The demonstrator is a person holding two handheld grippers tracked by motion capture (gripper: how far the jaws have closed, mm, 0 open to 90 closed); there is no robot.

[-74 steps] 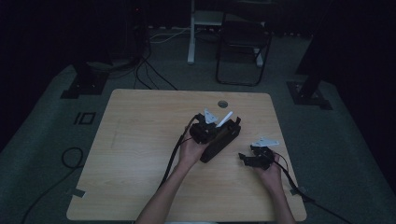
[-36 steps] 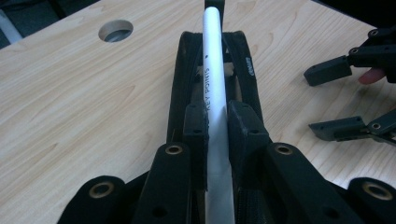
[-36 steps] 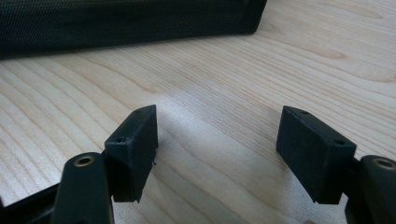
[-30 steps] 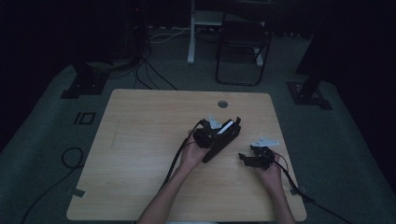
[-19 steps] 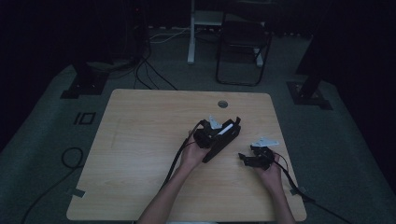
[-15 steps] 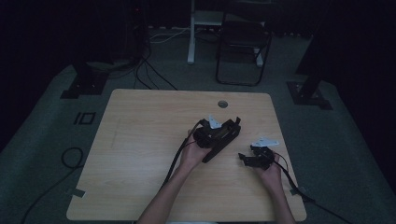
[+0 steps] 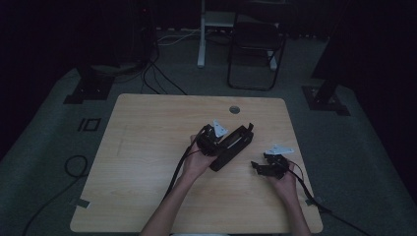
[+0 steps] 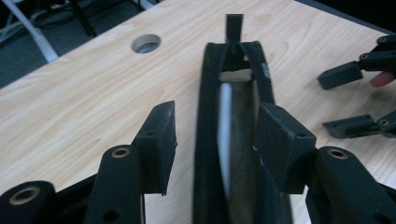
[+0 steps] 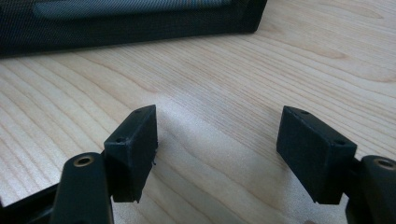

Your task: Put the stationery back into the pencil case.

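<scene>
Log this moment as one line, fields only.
left hand-held gripper: open, astride black pouch | right hand-held gripper: open, empty, over table | pouch: on table, unzipped

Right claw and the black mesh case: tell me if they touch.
Apart. The right gripper view shows the right claw open over bare table, the black mesh case lying farther off.

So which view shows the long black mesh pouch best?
The left gripper view: the long black mesh pouch lies between the open left gripper. High view shows it small; right gripper view, just its edge.
</scene>
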